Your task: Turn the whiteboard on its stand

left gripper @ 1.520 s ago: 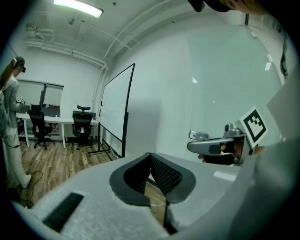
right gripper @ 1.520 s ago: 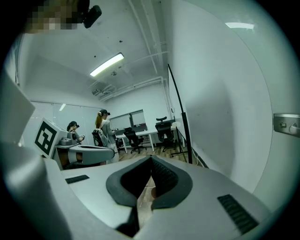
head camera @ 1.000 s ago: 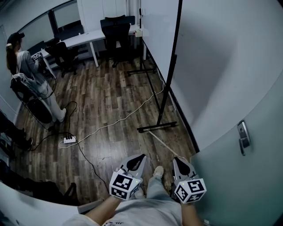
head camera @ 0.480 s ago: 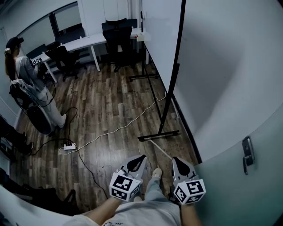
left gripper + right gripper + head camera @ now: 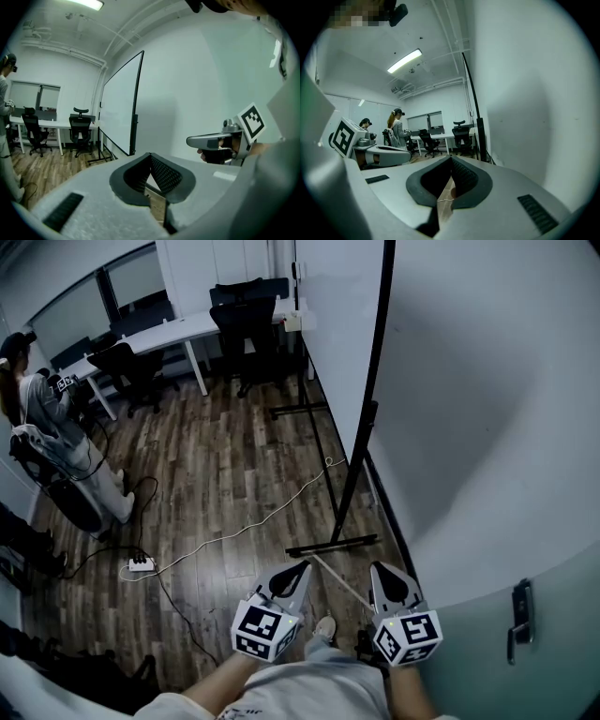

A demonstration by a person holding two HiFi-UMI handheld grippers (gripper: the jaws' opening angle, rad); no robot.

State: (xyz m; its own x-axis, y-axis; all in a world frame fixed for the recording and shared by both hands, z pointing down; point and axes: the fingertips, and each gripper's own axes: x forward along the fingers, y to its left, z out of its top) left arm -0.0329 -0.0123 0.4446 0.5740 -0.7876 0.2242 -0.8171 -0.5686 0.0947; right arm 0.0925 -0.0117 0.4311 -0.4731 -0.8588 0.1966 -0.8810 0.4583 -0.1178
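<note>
The whiteboard (image 5: 330, 324) stands on a black stand (image 5: 374, 390) close along the right wall, its near foot (image 5: 333, 545) on the wood floor. My left gripper (image 5: 298, 570) and right gripper (image 5: 386, 570) are held low before my body, side by side, just short of that foot. Both are shut with nothing in them and touch nothing. In the left gripper view the left gripper (image 5: 150, 155) points at the whiteboard (image 5: 117, 112) edge-on. Past the right gripper (image 5: 451, 158), the stand's post (image 5: 474, 117) rises by the wall.
A white cable (image 5: 234, 526) crosses the floor to a power strip (image 5: 142, 564). A person (image 5: 42, 418) stands at the far left. A white desk (image 5: 178, 329) with office chairs (image 5: 246, 324) fills the back. A door with a handle (image 5: 521, 615) is at my right.
I have come closer to the stand: its near foot now lies just ahead of the gripper tips. Both grippers keep their place before me and stay shut.
</note>
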